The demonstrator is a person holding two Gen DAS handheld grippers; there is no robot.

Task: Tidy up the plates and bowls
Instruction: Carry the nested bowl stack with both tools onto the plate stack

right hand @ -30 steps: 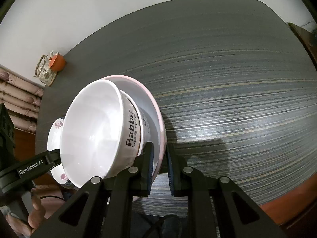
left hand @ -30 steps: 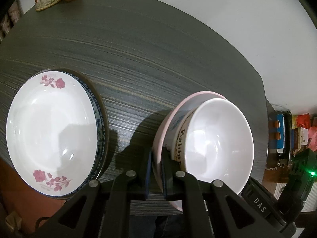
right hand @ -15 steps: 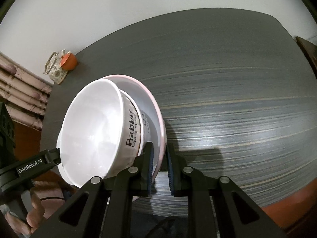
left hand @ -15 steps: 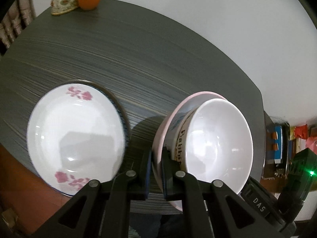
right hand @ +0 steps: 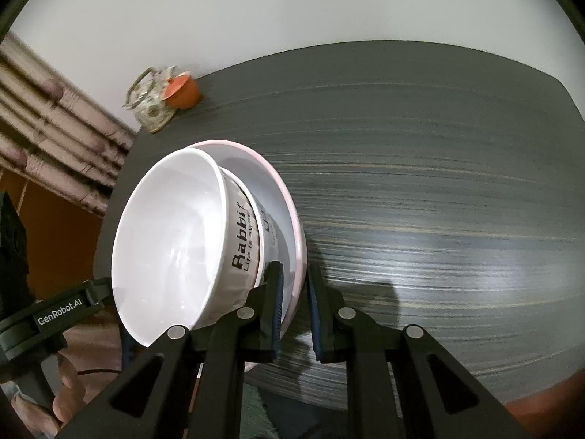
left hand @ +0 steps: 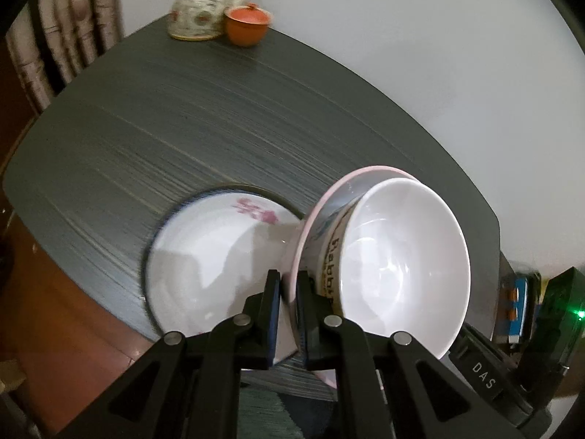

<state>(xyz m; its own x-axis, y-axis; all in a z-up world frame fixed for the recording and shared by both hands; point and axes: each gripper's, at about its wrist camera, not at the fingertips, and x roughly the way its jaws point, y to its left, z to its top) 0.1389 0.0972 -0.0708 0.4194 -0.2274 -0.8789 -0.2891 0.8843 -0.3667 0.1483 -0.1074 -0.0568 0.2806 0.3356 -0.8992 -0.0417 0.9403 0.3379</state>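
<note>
The left tool (left hand: 289, 314) and the right tool (right hand: 294, 314) each pinched opposite edges of a pink-rimmed plate (left hand: 310, 226), which carried a white bowl (left hand: 402, 267) lettered "Rabbit" and hung tilted above the dark tabletop (left hand: 219, 117). Just beside the lifted plate, a flowered plate (left hand: 204, 256) lay on the tabletop near its front edge. The step in hand looked like carrying the load toward that flowered plate; next it would need levelling, centring and a gentle lowering before either grip let go.
</note>
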